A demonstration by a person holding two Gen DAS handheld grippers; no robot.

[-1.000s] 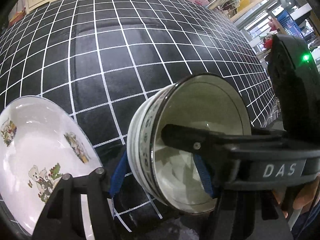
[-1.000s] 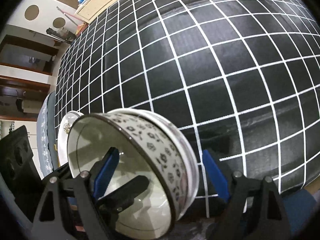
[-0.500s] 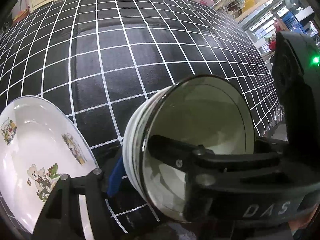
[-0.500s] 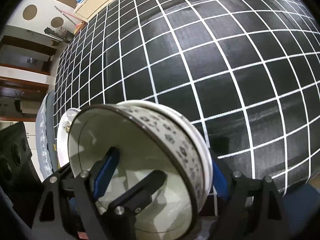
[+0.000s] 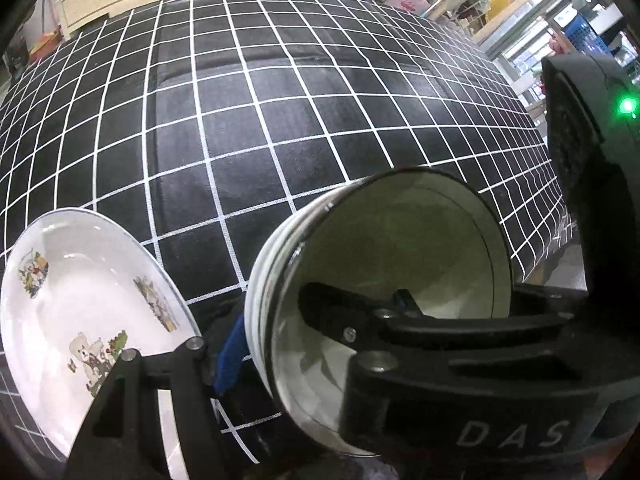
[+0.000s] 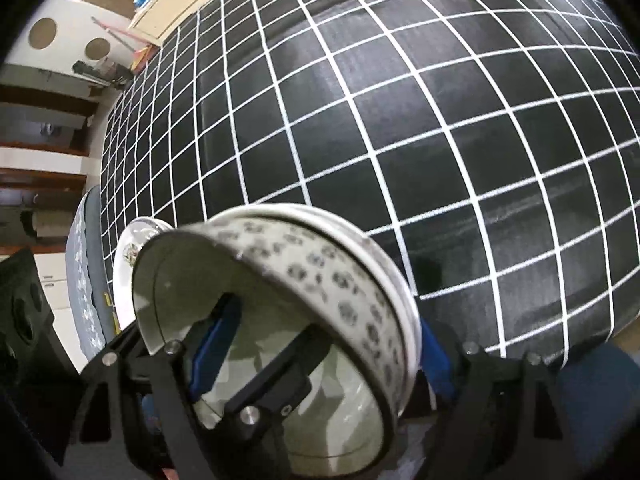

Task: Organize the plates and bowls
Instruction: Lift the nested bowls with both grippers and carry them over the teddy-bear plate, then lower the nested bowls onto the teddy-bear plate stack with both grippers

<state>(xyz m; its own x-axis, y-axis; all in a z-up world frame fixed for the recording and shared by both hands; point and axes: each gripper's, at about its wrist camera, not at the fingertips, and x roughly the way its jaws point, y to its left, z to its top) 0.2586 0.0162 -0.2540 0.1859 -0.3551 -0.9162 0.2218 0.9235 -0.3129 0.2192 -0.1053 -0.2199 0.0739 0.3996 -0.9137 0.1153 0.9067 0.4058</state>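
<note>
Both wrist cameras look steeply down, very near, sharing the tilted bowl stack [image 5: 384,300] and gridded tablecloth [image 6: 400,120].

"DAS" in white on black right gripper [image 5: 516,432] body.

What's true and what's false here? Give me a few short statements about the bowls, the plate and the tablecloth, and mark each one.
1. The bowls are tipped on their side. True.
2. The tablecloth is plain red. False: it is black with a white grid.
3. The plate has cartoon bear pictures on it. True.
4. The plate sits inside the bowls. False: it lies off to one side of them.
5. There is a single bowl. False: at least two are nested together.
</note>
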